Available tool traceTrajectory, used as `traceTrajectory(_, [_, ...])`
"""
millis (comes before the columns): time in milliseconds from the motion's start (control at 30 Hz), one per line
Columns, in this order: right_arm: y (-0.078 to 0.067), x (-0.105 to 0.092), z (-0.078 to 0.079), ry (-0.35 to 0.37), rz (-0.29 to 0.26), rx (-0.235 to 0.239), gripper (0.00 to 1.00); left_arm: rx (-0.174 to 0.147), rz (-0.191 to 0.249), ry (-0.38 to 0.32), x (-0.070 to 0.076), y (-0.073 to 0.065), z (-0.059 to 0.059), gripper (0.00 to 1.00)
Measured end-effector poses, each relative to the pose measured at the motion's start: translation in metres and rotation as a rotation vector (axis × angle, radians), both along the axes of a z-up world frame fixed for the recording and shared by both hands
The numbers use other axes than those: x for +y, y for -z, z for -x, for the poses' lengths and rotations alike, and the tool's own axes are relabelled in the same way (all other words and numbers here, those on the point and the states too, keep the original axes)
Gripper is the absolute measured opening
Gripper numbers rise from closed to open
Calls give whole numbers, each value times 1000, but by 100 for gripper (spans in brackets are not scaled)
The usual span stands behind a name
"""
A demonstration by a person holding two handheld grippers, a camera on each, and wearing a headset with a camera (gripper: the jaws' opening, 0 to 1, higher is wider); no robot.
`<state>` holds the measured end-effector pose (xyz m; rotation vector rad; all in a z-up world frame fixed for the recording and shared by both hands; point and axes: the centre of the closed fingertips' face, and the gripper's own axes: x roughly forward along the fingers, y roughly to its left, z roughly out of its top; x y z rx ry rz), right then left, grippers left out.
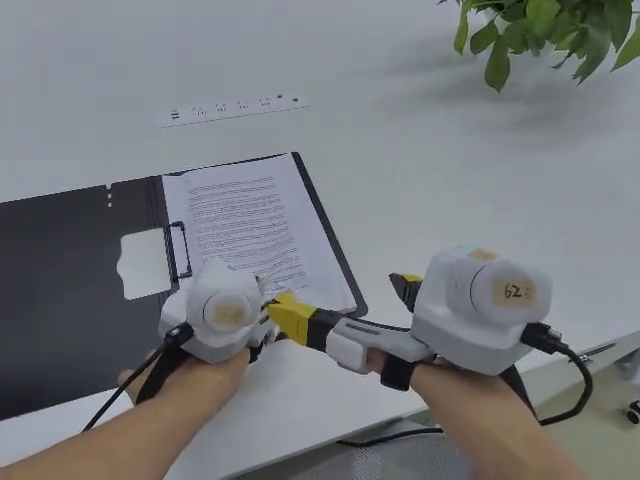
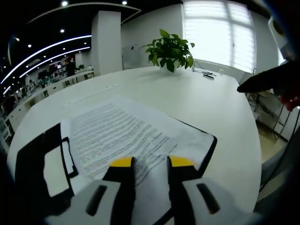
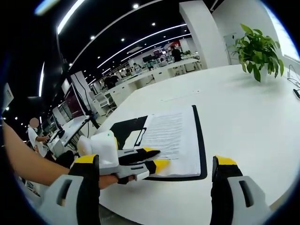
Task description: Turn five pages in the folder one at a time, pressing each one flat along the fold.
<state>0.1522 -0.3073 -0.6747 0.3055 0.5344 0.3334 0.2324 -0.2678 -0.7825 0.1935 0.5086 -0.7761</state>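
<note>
A black folder point(image 1: 70, 300) lies open on the white table, with a stack of printed pages point(image 1: 250, 220) on its right half. My left gripper point(image 2: 151, 164) sits low at the near edge of the pages point(image 2: 126, 131). Its yellow-tipped jaws stand a narrow gap apart, with paper showing between them. The right gripper view shows the left gripper point(image 3: 152, 158) at that page edge, held by a hand. My right gripper point(image 3: 155, 160) is wide open, just right of the left one and above the folder's near right corner point(image 1: 345, 297). One of its fingers point(image 2: 267, 83) is visible at the right of the left gripper view.
A potted plant point(image 1: 545, 30) stands at the far right of the table point(image 1: 450, 170). A flat socket strip point(image 1: 232, 108) is set in the tabletop beyond the folder. The table's front edge runs close under both hands, and cables trail off it.
</note>
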Motion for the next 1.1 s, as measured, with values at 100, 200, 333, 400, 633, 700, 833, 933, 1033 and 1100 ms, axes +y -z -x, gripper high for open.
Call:
traceTrajectory(100, [3, -2, -4, 4, -2, 5, 100, 6, -1, -19, 3, 1, -4, 12])
traceTrajectory(200, [8, -5, -7, 8, -5, 11, 100, 3, -9, -13, 3, 1, -4, 9])
traceTrajectory(333, [16, -6, -14, 17, -13, 28, 98, 4, -21, -3, 1, 1, -4, 5])
traceTrajectory(400, [20, -6, -18, 19, -15, 31, 97, 14, -9, -13, 1, 1, -4, 4])
traceTrajectory(633, [28, -5, -27, 21, -24, 43, 95, 75, 48, -68, 1, 1, -5, 2])
traceTrajectory(700, [29, -5, -28, 22, -24, 46, 95, 98, 72, -85, 2, 1, -6, 1])
traceTrajectory(833, [31, -4, -30, 22, -33, 49, 94, 144, 119, -117, 3, 0, -6, 0])
traceTrajectory(933, [36, -4, -31, 22, -38, 59, 91, 156, 133, -126, 3, 1, -6, 0])
traceTrajectory(1033, [42, -3, -31, 20, -41, 75, 84, 154, 130, -123, 2, 0, -5, 0])
traceTrajectory(1100, [46, -3, -31, 23, -54, 84, 78, 152, 130, -123, 2, 0, -5, 0])
